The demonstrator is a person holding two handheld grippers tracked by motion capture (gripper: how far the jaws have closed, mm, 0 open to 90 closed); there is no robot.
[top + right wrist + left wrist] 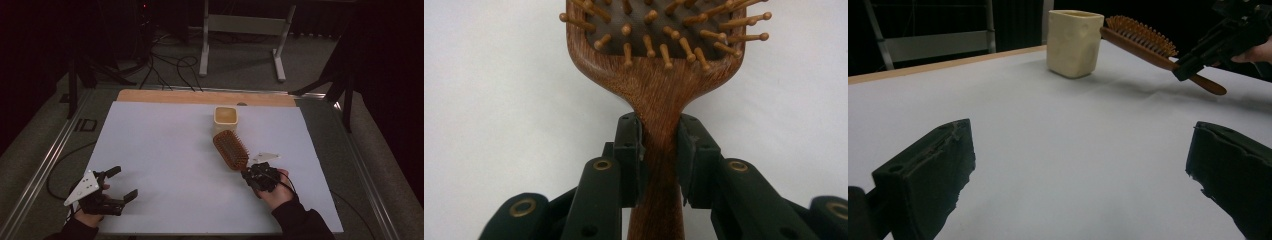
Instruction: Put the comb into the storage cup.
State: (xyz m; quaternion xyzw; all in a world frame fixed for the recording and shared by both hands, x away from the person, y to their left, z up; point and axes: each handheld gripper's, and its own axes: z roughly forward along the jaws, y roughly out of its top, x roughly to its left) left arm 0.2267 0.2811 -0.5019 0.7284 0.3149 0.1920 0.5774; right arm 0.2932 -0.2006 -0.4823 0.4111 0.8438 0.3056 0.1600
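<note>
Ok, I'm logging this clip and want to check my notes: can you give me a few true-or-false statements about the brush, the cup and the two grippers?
1. The right gripper is shut on the brown wooden paddle hairbrush. True.
2. The brush lies flat on the white table cover. False: its head is raised, tilted toward the cup.
3. The left gripper is open and holds nothing. True.
4. The cream square plastic cup lies tipped over. False: it stands upright.
</note>
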